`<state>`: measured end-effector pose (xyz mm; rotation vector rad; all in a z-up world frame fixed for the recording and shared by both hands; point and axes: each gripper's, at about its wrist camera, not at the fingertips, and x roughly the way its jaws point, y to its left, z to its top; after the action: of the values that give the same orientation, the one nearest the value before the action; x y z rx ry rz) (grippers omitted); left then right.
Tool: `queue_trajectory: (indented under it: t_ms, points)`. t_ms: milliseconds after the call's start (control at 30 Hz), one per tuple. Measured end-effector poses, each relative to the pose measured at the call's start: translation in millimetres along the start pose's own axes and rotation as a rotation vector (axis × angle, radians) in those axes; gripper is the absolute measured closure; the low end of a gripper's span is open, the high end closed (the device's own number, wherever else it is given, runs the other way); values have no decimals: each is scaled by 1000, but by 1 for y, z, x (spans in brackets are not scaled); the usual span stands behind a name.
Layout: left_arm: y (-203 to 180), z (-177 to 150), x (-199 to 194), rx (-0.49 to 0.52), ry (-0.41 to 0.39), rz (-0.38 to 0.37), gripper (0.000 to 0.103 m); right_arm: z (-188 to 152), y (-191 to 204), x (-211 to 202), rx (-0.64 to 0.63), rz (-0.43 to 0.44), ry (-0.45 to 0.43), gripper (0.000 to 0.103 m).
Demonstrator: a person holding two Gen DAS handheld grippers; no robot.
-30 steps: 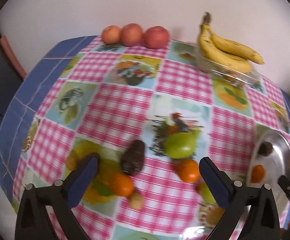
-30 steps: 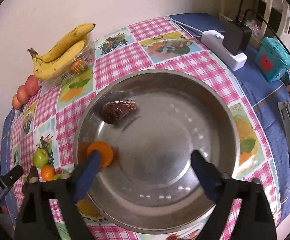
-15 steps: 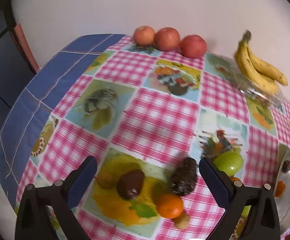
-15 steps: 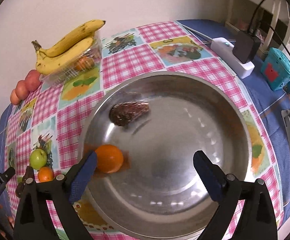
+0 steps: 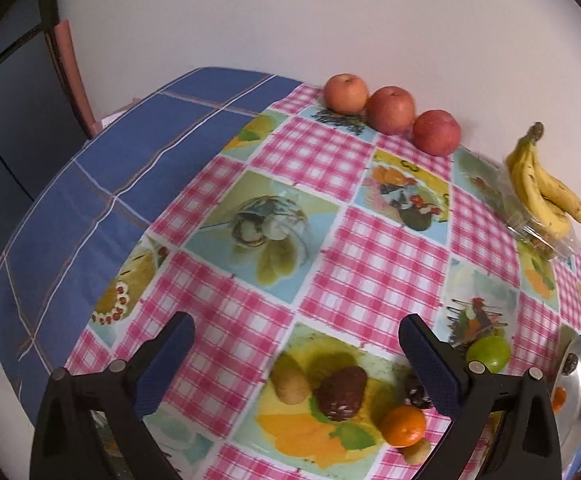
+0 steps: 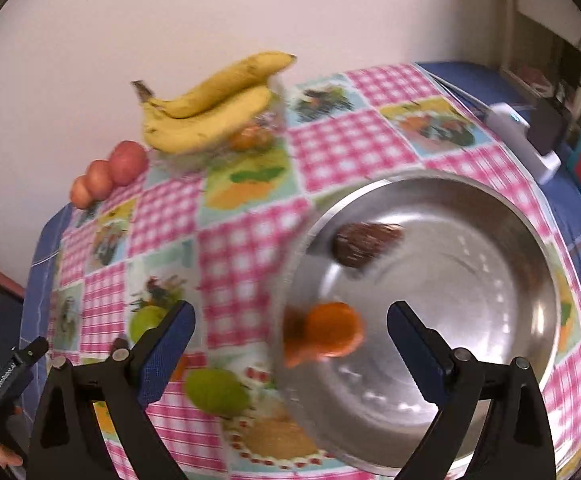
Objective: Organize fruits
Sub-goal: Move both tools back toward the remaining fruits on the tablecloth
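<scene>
L gripper [image 5: 294, 344] is hovering w/ jaws wide apart, empty; dark brown fruit [image 5: 341, 392] is lying just ahead, slightly right of center, long axis tilted up-right. R gripper [image 6: 290, 328], also spread, nothing held, is hanging over steel bowl [image 6: 530, 232]. L nearer.

wall [image 5: 290, 20]: plain pale | table [image 5: 90, 184]: blue cloth, pink checked cover | left: dark cabinet [image 5: 6, 128]
</scene>
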<state>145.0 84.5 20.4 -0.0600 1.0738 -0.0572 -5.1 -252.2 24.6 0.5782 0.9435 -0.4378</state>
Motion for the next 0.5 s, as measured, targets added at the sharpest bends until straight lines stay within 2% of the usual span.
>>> queue_trajectory:
  t_ms: [367, 433, 500]
  points:
    - [25, 0, 9, -96, 65, -51, 3, -9, 70, 18, -181, 83, 39, 7]
    - [24, -1, 11, -99, 84, -70, 8, -13, 83, 19, -215, 96, 43, 11]
    - [19, -3, 14, -84, 100, -86, 11, -17, 94, 22, -248, 109, 50, 25]
